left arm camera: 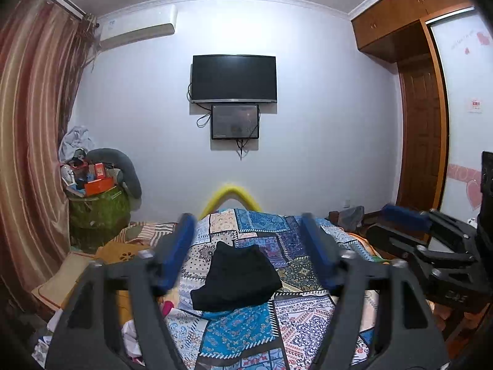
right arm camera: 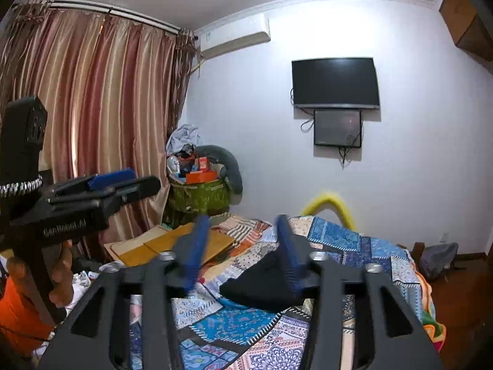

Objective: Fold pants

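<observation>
The black pants (left arm camera: 235, 277) lie folded in a compact bundle on the patchwork bedspread (left arm camera: 246, 333). My left gripper (left arm camera: 246, 231) is open and empty, raised above the bed with the pants seen between its blue-padded fingers (left arm camera: 181, 246). My right gripper (right arm camera: 242, 231) is open and empty too, held above the bed; the pants (right arm camera: 262, 289) lie below it, partly hidden by its right finger (right arm camera: 289, 252). The right gripper also shows at the right edge of the left wrist view (left arm camera: 431, 234), and the left gripper at the left of the right wrist view (right arm camera: 101, 185).
A green basket (left arm camera: 98, 212) piled with boxes and clothes stands by the striped curtain (left arm camera: 30, 141). Orange flat cushions (right arm camera: 172, 243) lie at the bed's left side. A yellow foam arch (left arm camera: 229, 197) marks the bed's far end. A wooden wardrobe (left arm camera: 422, 141) stands right.
</observation>
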The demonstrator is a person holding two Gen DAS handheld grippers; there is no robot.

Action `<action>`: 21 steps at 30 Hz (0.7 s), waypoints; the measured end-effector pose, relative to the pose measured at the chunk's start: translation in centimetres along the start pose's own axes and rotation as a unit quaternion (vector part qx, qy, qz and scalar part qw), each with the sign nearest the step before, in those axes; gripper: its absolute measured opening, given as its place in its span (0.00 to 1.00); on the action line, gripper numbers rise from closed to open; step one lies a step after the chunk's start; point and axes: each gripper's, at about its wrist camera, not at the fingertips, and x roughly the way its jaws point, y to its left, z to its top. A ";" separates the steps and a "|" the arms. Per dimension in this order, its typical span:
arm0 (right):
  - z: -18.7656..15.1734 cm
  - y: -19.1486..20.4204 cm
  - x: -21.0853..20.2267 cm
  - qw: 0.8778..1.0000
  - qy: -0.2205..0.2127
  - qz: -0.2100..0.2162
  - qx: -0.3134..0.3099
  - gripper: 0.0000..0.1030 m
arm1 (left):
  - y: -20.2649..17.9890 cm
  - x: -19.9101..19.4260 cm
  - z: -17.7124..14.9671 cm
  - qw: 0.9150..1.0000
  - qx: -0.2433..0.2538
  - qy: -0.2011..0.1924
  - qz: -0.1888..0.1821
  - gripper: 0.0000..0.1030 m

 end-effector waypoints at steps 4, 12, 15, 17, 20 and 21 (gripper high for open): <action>0.2 0.0 -0.5 1.000 -0.012 -0.024 0.000 0.83 | 0.2 -0.8 -0.8 1.000 -0.011 -0.012 0.000 1.00; 0.4 0.2 -0.9 0.999 -0.011 -0.038 0.008 1.00 | 0.2 -1.3 -1.6 1.000 -0.010 -0.005 -0.002 1.00; 0.0 0.0 -1.0 0.999 -0.007 -0.037 0.014 1.00 | 0.3 -1.6 -2.0 1.000 -0.008 -0.008 0.003 1.00; -0.3 0.0 -1.3 0.999 -0.005 -0.036 0.016 1.00 | 0.3 -1.7 -2.0 1.000 -0.007 -0.009 0.003 1.00; -0.6 -0.1 -1.3 0.999 -0.002 -0.035 0.019 1.00 | 0.3 -1.6 -2.1 1.000 -0.005 -0.008 0.002 1.00; -0.6 -0.2 -1.2 0.999 -0.001 -0.035 0.020 1.00 | 0.3 -1.6 -2.1 1.000 -0.005 -0.008 0.003 1.00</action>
